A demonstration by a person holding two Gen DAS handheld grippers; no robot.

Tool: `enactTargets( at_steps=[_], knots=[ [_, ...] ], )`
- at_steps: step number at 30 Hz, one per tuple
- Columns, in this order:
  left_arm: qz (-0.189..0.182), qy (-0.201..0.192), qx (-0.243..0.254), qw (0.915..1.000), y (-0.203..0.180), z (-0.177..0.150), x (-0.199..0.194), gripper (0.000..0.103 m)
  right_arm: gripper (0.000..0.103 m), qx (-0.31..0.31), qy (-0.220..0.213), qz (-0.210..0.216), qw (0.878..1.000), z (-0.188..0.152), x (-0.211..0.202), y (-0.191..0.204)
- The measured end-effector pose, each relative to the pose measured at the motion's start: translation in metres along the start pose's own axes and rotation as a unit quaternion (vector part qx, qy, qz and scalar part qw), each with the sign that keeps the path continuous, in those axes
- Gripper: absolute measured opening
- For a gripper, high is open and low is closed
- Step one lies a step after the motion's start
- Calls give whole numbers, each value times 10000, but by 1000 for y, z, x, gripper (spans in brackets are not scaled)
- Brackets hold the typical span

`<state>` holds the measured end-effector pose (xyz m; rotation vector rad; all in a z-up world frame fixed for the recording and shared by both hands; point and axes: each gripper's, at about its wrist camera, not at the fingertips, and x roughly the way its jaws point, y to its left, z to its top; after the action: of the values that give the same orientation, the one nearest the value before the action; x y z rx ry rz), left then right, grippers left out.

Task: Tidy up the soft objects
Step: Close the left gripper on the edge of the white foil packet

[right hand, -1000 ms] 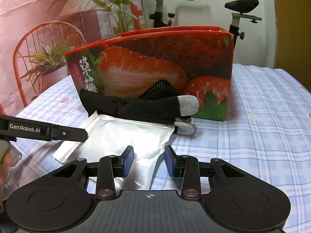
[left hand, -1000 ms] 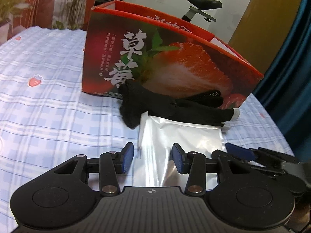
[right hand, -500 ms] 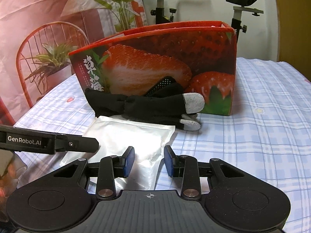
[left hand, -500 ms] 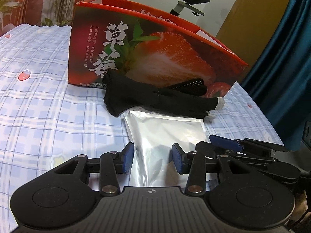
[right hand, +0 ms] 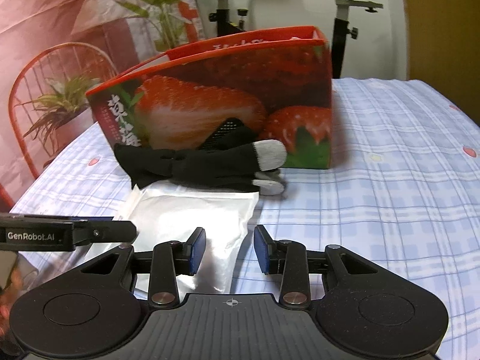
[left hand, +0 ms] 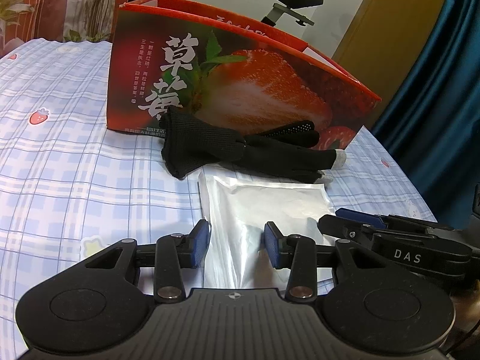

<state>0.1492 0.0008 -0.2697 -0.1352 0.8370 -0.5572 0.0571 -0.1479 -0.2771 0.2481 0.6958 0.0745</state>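
- Left wrist view, far left: tablecloth (left hand: 60,162), blue-and-white checks with small strawberry prints.
- Centre back: strawberry box (left hand: 228,90), red, open top, standing upright on the cloth.
- Black gloves (left hand: 240,150) lie along the foot of the box, touching its front; cuff to the left, grey fingertips to the right.
- Silver pouch (left hand: 264,207) flat on the cloth just in front of the gloves, its far edge close to them.
- Left gripper (left hand: 235,241) released, blue pads apart, the near part of the pouch seen between them; contact unclear.
- Far right: right gripper (left hand: 360,225) seen side-on over the pouch's right corner.
- Right wrist view, far left: red wire chair (right hand: 45,90) with a potted plant (right hand: 63,105) behind the table.
- Left gripper's finger (right hand: 99,234) comes in from the left, over the pouch's left edge.
- Pouch (right hand: 195,213) centre, gloves (right hand: 210,168) behind it, box (right hand: 240,102) behind those.
- Right gripper (right hand: 229,249) released, nothing gripped; pouch corner sits between the pads.
- Back right: exercise bike (right hand: 345,15).
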Motion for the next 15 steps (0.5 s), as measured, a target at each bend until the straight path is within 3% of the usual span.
enactTargets(
  at_steps=[8, 15],
  knots=[
    [-53, 24, -53, 10000, 1, 5, 5, 42, 36, -58, 90, 95, 9999, 5, 10, 5],
    [-190, 7, -337, 9993, 2, 6, 7, 46, 32, 416, 133, 465, 9980, 8, 15, -1]
  ],
)
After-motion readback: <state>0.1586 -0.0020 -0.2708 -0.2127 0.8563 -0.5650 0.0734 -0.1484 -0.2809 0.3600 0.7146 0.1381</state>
